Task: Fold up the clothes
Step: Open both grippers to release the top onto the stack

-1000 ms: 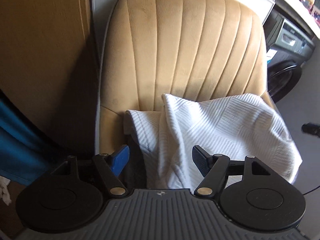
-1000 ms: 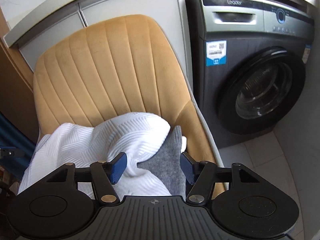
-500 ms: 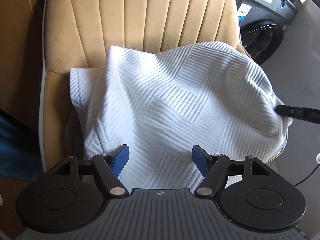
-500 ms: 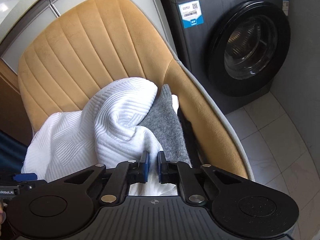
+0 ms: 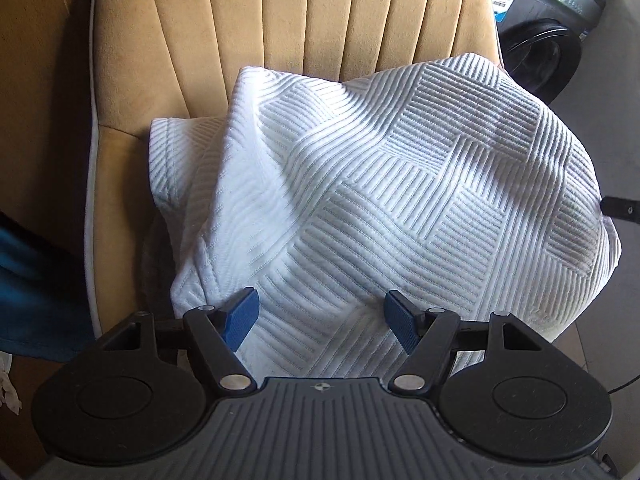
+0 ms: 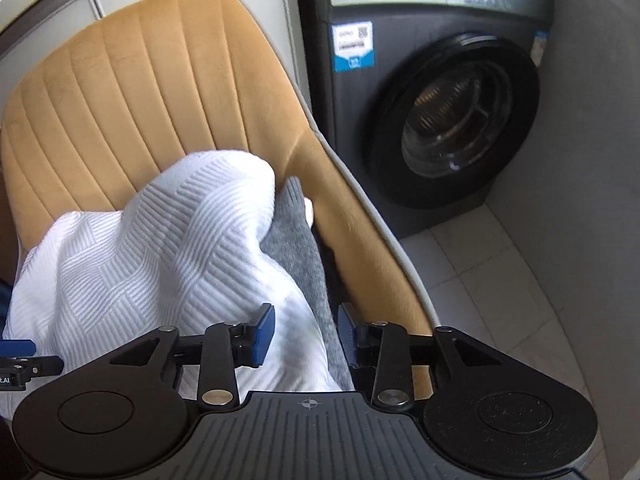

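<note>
White garment [image 5: 400, 184]: cloth, raised ribbed blocks, matt. Grey garment [image 6: 298, 248]: fine knit, fuzzy, matt. Chair [image 5: 320, 12]: mustard velvet-like upholstery, channelled, soft sheen, pale piped edge. Left gripper [image 5: 320, 322] and right gripper [image 6: 306, 334]: matt black plastic, blue textured pads, metal pivot pins. Washing machine [image 6: 452, 120]: dark, smooth, semi-gloss casing, glossy glass door. Floor tiles [image 6: 500, 280]: smooth, pale.
</note>
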Demonstrator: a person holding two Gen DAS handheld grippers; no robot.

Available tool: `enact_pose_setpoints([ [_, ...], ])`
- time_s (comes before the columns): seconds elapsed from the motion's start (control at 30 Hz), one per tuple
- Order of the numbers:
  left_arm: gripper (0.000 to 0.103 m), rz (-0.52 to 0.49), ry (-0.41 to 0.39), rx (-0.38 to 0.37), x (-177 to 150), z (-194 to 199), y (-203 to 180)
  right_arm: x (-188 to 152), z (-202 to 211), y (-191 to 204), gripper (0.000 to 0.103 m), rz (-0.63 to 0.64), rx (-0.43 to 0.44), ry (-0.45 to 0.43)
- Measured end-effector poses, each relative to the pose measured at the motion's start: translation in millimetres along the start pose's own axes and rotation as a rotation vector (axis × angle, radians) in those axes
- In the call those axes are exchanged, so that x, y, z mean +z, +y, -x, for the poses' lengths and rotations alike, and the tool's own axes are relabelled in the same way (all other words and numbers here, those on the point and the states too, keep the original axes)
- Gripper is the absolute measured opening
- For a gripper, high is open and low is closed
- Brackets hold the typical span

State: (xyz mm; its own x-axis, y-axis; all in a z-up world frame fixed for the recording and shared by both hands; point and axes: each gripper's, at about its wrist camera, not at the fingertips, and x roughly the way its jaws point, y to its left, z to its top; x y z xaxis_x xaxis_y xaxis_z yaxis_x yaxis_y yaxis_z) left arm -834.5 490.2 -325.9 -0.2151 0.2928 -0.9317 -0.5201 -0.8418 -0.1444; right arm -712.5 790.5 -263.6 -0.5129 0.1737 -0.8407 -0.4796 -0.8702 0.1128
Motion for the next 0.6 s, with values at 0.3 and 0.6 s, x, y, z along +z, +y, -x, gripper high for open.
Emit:
enact_pose_setpoints([
  [0.3, 0.082, 0.024, -0.007, 0.006, 4, -8, 0, 27, -65, 23, 0.06, 0.09, -0.083, 0.002],
  [0.6, 0.102, 0.053, -0.013, -0.003, 6, -7, 1, 29, -87, 7, 0.083, 0.061, -0.107, 0.035],
])
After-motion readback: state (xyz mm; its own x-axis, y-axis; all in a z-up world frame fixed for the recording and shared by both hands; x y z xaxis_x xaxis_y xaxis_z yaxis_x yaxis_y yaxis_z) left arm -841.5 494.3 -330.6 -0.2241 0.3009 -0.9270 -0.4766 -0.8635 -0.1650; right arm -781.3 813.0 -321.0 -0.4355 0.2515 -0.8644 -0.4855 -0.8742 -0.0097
